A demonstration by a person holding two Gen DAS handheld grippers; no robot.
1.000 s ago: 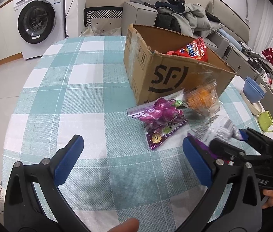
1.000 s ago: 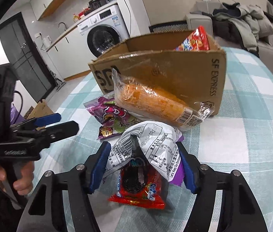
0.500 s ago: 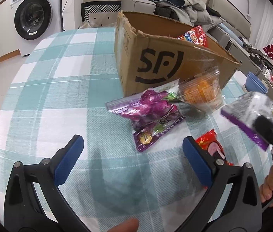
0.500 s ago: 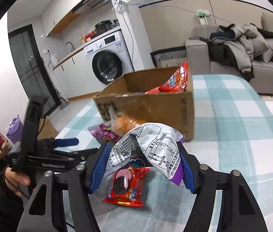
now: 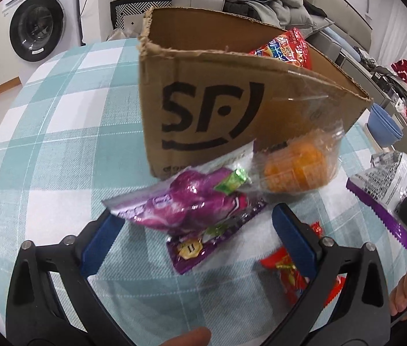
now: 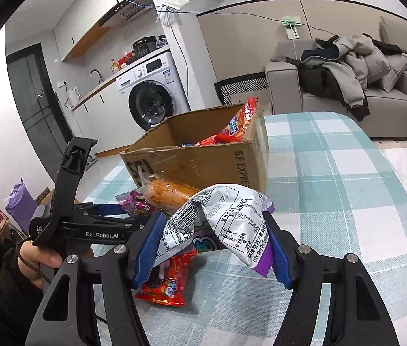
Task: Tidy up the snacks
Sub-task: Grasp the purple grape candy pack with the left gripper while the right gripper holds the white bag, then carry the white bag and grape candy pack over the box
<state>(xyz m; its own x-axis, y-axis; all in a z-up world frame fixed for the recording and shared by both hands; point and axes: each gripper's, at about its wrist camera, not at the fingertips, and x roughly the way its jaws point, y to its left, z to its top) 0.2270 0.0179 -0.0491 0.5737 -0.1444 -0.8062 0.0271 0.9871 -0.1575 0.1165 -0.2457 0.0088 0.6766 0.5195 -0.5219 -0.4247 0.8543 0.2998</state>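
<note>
Right wrist view: right claw [image 6: 213, 245] grips a silver bag [image 6: 226, 216] above a red packet [image 6: 166, 282]; the box [image 6: 203, 161] stands beyond. Left claw [image 5: 193, 236] gapes around a purple packet [image 5: 186, 201] on the table [image 5: 59, 144].

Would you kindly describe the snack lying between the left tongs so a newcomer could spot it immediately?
Find the cardboard box printed with a large black logo on the checked tablecloth. Just before its printed face lies the purple packet, between the open left tongs. Unlike the clear orange pack beside it, it is shiny magenta.
</note>
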